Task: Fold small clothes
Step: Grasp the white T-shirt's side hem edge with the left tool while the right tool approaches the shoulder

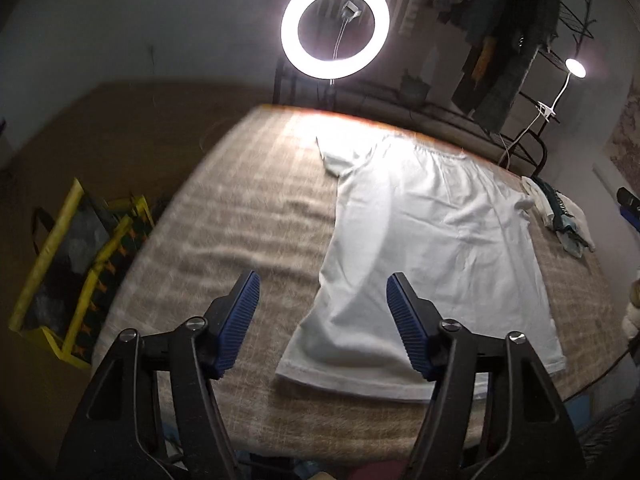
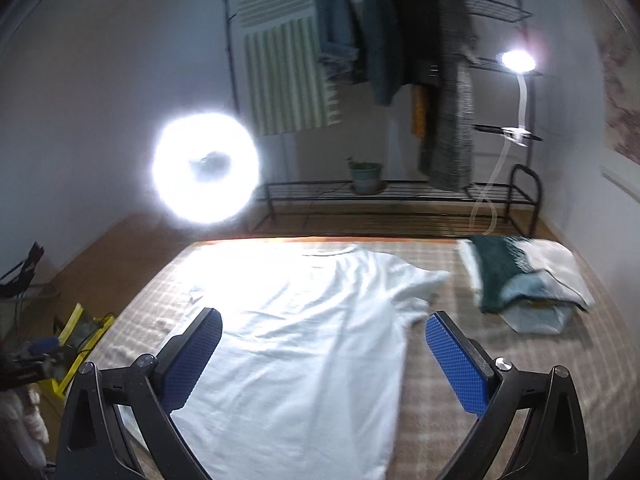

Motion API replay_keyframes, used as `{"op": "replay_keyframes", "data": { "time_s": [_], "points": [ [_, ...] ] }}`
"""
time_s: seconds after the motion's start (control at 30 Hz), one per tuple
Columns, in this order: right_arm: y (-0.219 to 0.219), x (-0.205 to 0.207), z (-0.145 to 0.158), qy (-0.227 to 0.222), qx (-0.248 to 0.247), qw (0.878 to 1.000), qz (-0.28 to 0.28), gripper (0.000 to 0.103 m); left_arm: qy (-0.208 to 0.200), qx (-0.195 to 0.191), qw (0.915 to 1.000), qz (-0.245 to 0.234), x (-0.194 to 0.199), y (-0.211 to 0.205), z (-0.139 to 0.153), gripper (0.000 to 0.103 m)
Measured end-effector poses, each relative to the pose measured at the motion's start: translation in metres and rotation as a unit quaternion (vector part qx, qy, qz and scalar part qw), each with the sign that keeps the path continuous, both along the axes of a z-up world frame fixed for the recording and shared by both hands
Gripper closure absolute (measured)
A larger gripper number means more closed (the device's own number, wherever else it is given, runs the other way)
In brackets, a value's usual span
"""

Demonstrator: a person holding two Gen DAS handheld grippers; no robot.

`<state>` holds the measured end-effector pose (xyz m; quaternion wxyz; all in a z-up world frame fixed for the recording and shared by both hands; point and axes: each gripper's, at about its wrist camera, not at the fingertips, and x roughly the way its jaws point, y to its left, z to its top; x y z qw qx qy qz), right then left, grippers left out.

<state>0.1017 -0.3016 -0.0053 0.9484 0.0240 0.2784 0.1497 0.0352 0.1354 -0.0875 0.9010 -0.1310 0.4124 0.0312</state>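
A white T-shirt (image 1: 432, 248) lies spread flat on the checked beige table cover (image 1: 240, 216), hem toward me, one sleeve out at the far left. My left gripper (image 1: 323, 284) is open and empty, above the shirt's near left corner. In the right wrist view the same shirt (image 2: 304, 344) fills the middle, with a sleeve pointing right. My right gripper (image 2: 323, 320) is open and empty, held above the shirt's right side.
A stack of folded clothes (image 2: 520, 280), green and white, sits at the table's far right, also in the left wrist view (image 1: 560, 212). A ring light (image 1: 335, 26) stands behind the table. A clothes rack (image 2: 400, 80) stands at the back. A yellow bag (image 1: 76, 272) is on the floor at left.
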Motion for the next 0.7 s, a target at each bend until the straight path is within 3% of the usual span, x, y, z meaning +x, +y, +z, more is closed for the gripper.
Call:
{"op": "replay_keyframes", "data": {
  "time_s": [0.07,0.17,0.23,0.3,0.37,0.43,0.7],
  "points": [
    [0.013,0.010,0.003,0.004,-0.002,1.000,0.015,0.000,0.019,-0.010,0.9995,-0.021,0.009,0.007,-0.003,0.036],
    [0.038,0.028,0.005,0.014,0.003,0.999,0.040,0.001,0.022,0.034,0.9975,-0.057,0.017,0.011,-0.006,0.037],
    [0.054,0.040,0.004,0.026,0.012,0.998,0.056,0.004,0.036,0.032,0.9957,-0.079,0.021,0.016,-0.016,0.037],
    [0.070,0.055,0.002,0.045,0.022,0.996,0.072,0.011,0.050,0.007,0.9949,-0.088,0.019,0.024,-0.029,0.037],
    [0.088,0.071,0.000,0.062,0.025,0.994,0.085,0.014,0.074,-0.063,0.9932,-0.064,0.024,0.042,-0.043,0.045],
    [0.108,0.090,-0.001,0.073,0.029,0.992,0.095,0.014,0.061,-0.121,0.9902,-0.033,0.022,0.059,-0.052,0.045],
    [0.174,0.144,-0.007,0.090,0.006,0.990,0.111,0.019,0.045,-0.059,0.9963,-0.044,0.029,0.060,-0.061,0.045]
  ]
}}
